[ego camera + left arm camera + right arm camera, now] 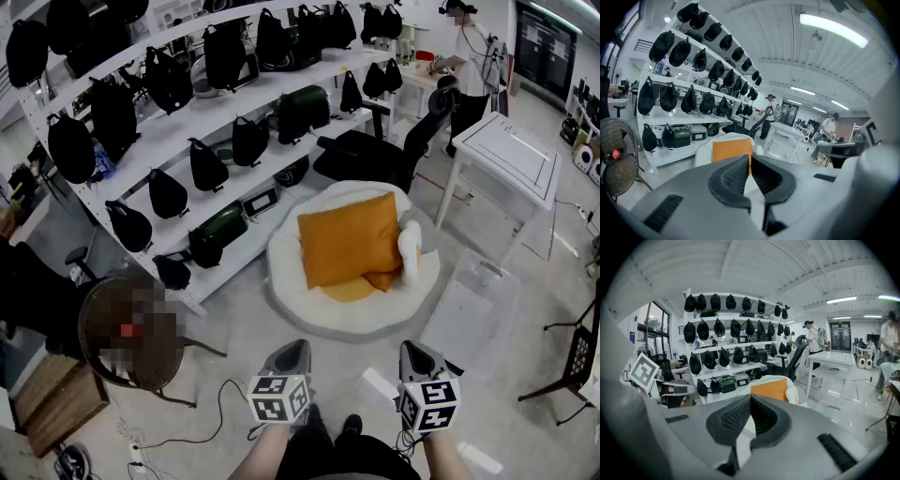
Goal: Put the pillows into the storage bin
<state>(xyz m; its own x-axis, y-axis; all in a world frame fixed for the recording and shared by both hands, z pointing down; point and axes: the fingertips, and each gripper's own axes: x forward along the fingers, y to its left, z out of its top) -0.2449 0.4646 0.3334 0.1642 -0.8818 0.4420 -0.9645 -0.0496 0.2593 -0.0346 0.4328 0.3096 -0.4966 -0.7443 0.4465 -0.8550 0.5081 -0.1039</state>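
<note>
Orange pillows (349, 239) lie on a white cushion (298, 298); left claw (296, 347) and right claw (413, 349) closed, empty.

Two bare forearms (265, 454) reach forward from the bottom edge, side by side. The left gripper (298, 347) and right gripper (411, 348) point ahead and slightly downward, apparently level with each other. Each has its jaws closed tip to tip, with nothing between them.
</note>
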